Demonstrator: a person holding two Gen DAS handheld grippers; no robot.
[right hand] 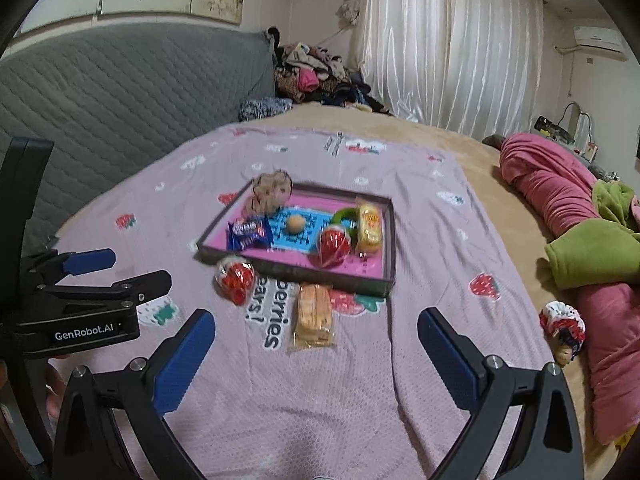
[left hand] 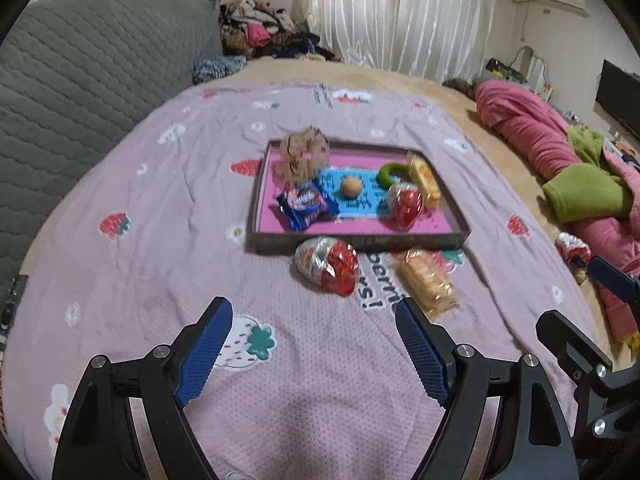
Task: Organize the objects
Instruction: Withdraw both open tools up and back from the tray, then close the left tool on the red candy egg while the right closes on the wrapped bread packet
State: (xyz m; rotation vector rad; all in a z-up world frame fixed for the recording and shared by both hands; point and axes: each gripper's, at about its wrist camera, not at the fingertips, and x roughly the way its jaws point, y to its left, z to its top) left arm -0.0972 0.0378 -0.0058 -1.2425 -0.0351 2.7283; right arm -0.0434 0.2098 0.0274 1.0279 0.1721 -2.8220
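A dark tray (left hand: 360, 241) (right hand: 296, 272) with a pink and blue liner lies on the lilac blanket. In it are a brown scrunchie (left hand: 304, 155), a blue snack packet (left hand: 306, 204), a small tan ball (left hand: 351, 187), a green ring (left hand: 387, 172), a red-wrapped candy (left hand: 406, 205) and a yellow packet (left hand: 425, 179). In front of the tray lie another red-wrapped candy (left hand: 328, 266) (right hand: 236, 276) and a clear packet of biscuits (left hand: 430, 282) (right hand: 315, 317). My left gripper (left hand: 314, 344) is open and empty, short of them. My right gripper (right hand: 316, 356) is open and empty, near the biscuits.
A grey quilted headboard (left hand: 80, 80) stands at left. A pink and green duvet (left hand: 560, 160) is heaped at right, with a red-white scrunchie (right hand: 562, 326) beside it. Clothes (left hand: 264, 32) are piled at the back. The left gripper's body shows in the right wrist view (right hand: 80, 292).
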